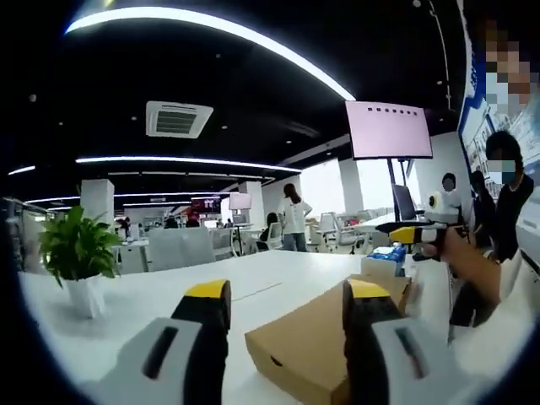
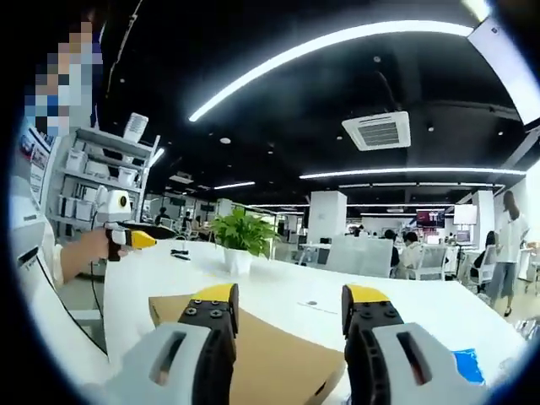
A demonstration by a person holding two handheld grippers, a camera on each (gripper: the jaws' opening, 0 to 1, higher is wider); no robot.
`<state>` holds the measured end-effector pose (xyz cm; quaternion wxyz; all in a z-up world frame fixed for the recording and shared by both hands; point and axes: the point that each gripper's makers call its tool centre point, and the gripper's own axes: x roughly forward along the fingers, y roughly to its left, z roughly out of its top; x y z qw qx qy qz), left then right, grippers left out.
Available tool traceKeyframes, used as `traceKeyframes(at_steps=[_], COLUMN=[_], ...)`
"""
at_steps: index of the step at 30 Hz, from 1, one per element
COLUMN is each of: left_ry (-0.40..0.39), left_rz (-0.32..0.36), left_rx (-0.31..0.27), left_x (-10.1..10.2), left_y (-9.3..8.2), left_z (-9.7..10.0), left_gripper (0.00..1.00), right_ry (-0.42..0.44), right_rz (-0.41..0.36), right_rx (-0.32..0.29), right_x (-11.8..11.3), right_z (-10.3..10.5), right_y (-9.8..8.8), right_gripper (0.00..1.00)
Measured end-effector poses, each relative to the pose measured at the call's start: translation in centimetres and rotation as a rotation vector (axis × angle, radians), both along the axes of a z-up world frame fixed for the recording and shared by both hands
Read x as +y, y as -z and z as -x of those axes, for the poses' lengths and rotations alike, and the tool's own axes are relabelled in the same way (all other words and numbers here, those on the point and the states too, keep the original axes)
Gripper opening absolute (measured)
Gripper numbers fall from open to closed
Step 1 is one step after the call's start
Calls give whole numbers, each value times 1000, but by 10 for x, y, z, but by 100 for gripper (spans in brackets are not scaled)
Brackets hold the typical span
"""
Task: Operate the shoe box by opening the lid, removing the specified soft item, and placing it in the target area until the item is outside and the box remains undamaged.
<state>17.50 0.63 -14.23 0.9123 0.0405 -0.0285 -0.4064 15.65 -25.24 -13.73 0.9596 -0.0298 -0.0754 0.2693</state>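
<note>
Nearest to us in the left gripper view is our left claw, its two yellow-tipped jaws spread wide with nothing between them. Just beyond and between the jaws lies the shoe box, a plain brown cardboard box with its lid on, resting flat on the white surface. One corner of the box points toward the camera, and its long axis runs away to the upper right of that view; a small dark notch shows in its near side wall.

In the right gripper view our right claw is likewise spread and holds nothing, hovering over the same shoe box, whose flat brown lid stretches under both jaws from the left toward the lower right.

Around the box we see a potted plant in a white pot well off to the left in the left gripper view, and a blue packet near the box's far end. The other gripper, held in a hand, comes in from the right there. Nothing lies on the lid. Behind the surface are office chairs, desks and people.
</note>
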Motion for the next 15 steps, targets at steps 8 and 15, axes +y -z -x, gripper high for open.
traceKeyframes(at_steps=[8,15], left_ry=[8,-13], left_rz=[190,130], left_rx=[74,48], left_x=[11,18], left_y=[1,4], left_z=[9,7], left_gripper=[60,54], right_ry=[-28,-55], right_rz=[-130,-117], right_rx=[-30,-40], right_x=[-2,-3], right_z=[0,11], right_y=[-10,-1], right_gripper=[53,57])
